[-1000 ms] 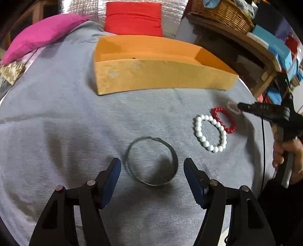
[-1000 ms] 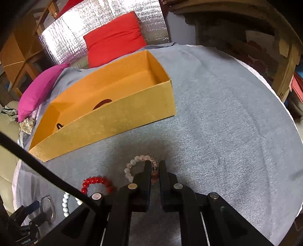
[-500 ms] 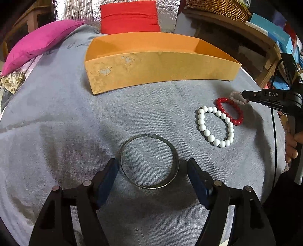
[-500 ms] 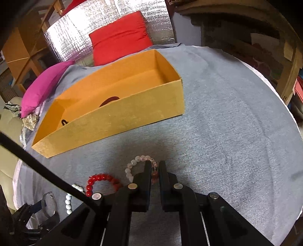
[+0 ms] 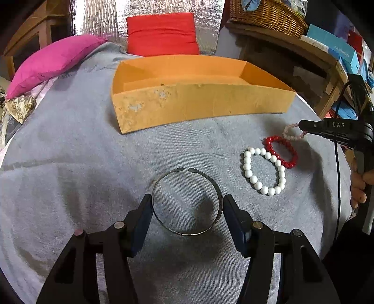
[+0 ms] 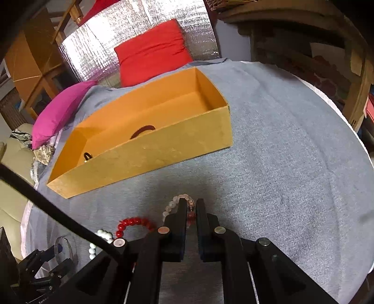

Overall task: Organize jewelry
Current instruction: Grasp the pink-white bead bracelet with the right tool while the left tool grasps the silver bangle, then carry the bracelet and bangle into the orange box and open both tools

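A thin metal bangle [image 5: 219,198] lies on the grey cloth between the fingers of my left gripper [image 5: 187,210]. Its jaws are closing, and the pads touch the bangle's left and right sides. To the right lie a white bead bracelet [image 5: 247,166] and a red bead bracelet [image 5: 292,161], touching each other. My right gripper [image 6: 191,207] is shut on a pale pink bead bracelet [image 6: 171,203] that rests on the cloth. In the left wrist view, the right gripper [image 5: 301,125] sits on the pink bracelet [image 5: 288,132]. An open orange box [image 5: 198,105] stands behind.
Inside the orange box [image 6: 152,159] lie a dark band [image 6: 142,131] and a small dark item [image 6: 87,155]. A pink cushion [image 5: 53,60] and a red cushion [image 5: 161,32] sit beyond the cloth. A wicker basket [image 5: 266,14] stands on wooden shelving at the right. A hand [image 5: 357,184] grips the right handle.
My left gripper has moved forward so the bangle now sits between its fingers, and the jaws have narrowed onto it. The right gripper stays shut on the pink bracelet.
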